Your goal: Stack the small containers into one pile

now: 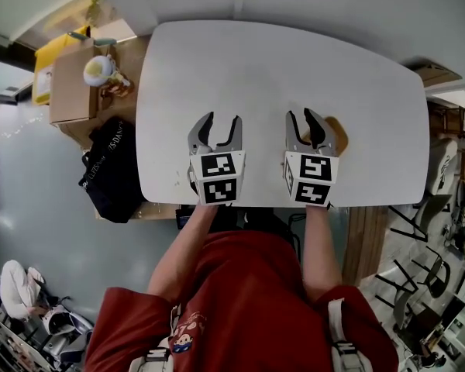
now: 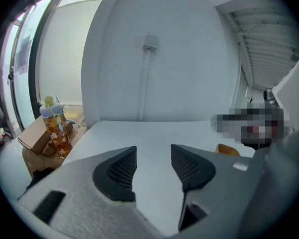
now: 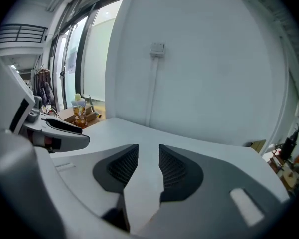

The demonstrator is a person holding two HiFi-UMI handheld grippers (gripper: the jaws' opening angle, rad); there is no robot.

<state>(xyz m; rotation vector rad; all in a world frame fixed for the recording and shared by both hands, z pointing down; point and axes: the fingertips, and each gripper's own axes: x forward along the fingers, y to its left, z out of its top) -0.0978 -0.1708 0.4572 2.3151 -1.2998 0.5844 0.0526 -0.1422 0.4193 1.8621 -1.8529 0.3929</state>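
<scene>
containers (image 1: pixel 339 130): tan, half hidden behind right gripper (image 1: pixel 301 122); we judge them light, stiff; take by the rim. left gripper (image 1: pixel 222 122): released, empty; right likewise.

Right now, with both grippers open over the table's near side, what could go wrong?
1. The tan container sits half hidden behind the right gripper, and the right gripper view misses it: a blind move might knock it away.
2. Only that one container shows, so there may be nothing to stack yet.
</scene>
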